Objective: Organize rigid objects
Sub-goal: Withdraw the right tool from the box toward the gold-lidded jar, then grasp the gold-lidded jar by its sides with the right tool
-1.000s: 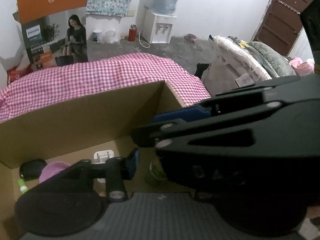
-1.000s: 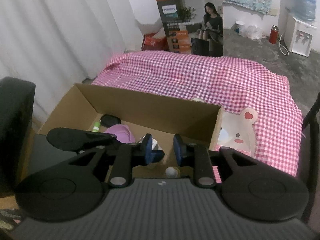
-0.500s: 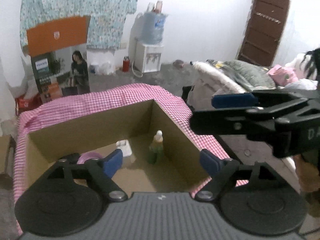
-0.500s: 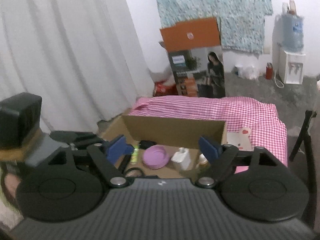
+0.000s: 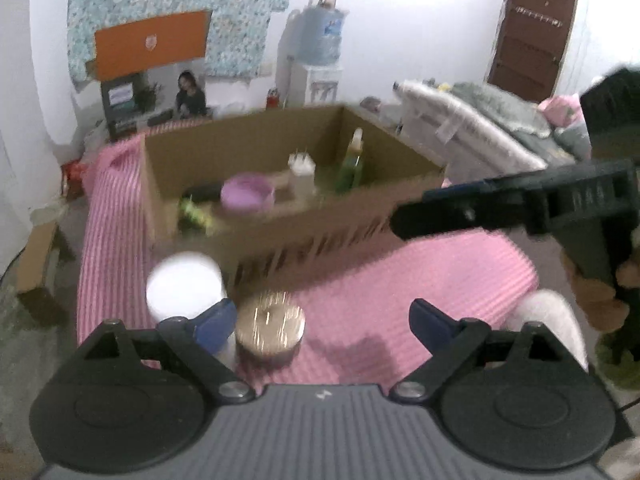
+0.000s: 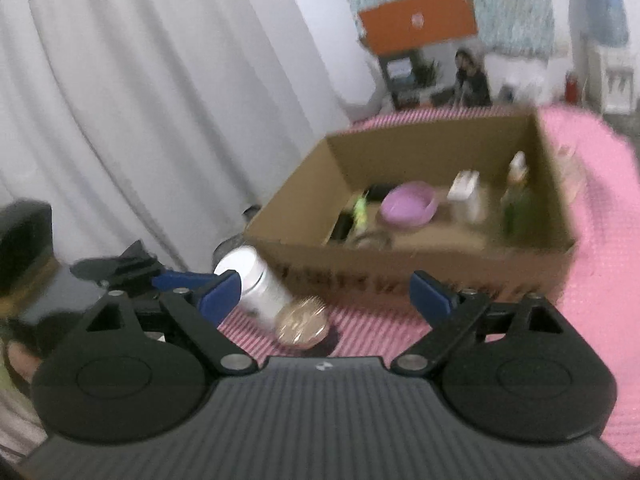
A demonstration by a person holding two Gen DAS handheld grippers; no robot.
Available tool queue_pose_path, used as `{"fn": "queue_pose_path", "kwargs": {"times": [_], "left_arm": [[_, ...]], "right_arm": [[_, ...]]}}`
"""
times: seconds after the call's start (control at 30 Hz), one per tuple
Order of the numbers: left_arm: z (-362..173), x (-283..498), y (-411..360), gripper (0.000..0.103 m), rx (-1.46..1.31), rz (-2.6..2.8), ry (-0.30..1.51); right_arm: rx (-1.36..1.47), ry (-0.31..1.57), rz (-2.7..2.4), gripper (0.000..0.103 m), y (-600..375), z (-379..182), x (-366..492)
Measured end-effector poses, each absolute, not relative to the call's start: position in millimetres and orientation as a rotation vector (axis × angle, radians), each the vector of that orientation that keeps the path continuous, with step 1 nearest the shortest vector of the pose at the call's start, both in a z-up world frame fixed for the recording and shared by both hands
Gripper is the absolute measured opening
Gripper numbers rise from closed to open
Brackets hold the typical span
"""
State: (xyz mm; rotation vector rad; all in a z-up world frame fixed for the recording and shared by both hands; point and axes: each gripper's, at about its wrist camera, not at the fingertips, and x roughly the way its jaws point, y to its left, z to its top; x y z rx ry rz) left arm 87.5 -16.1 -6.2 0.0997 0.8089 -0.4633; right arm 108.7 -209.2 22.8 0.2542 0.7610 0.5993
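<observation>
A cardboard box (image 5: 304, 220) (image 6: 420, 256) stands on the pink checked cloth (image 5: 380, 280). It holds a purple bowl (image 5: 247, 197) (image 6: 408, 205), a white bottle (image 5: 302, 174) (image 6: 466, 196), a green spray bottle (image 5: 352, 160) (image 6: 516, 200), a yellow-green item and a black item. In front of the box stand a white jar (image 5: 184, 286) (image 6: 256, 280) and a gold-lidded tin (image 5: 270, 330) (image 6: 303, 320). My left gripper (image 5: 324, 320) is open and empty, just above the tin. My right gripper (image 6: 326, 294) is open and empty, near the jar and tin. The views are blurred.
The right gripper also shows in the left wrist view (image 5: 520, 200) at the right. White curtains (image 6: 140, 100) hang on the left. An orange printed carton (image 5: 152, 80), a water dispenser (image 5: 316, 60) and bedding (image 5: 480, 128) lie beyond the table.
Both grippers have opened and pulled back out of the box toward its near side. The white jar and the gold-lidded tin have come into view in front of the box.
</observation>
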Motion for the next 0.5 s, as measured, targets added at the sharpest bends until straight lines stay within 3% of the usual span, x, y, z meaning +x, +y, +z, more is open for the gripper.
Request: {"fn": "queue_pose_path", "kwargs": {"times": [0.2,0.37,0.5], "left_arm": [[-55.0,81.6,-13.4,0.088,0.111,-0.413,0.840],[-82.0,89.2,-17.2,0.074,0.150,-0.354,0.830],[-92.5,93.7,-18.6,0.072,0.156,-0.346,0.807]], "right_arm": [[0.309,0.870,0.620,0.086,-174.7,-21.1,125.9],[0.309,0.960,0.660,0.058,-152.7,-49.8,156.7],[0.297,1.006,0.668,0.048,-138.3,-64.7,174.6]]}}
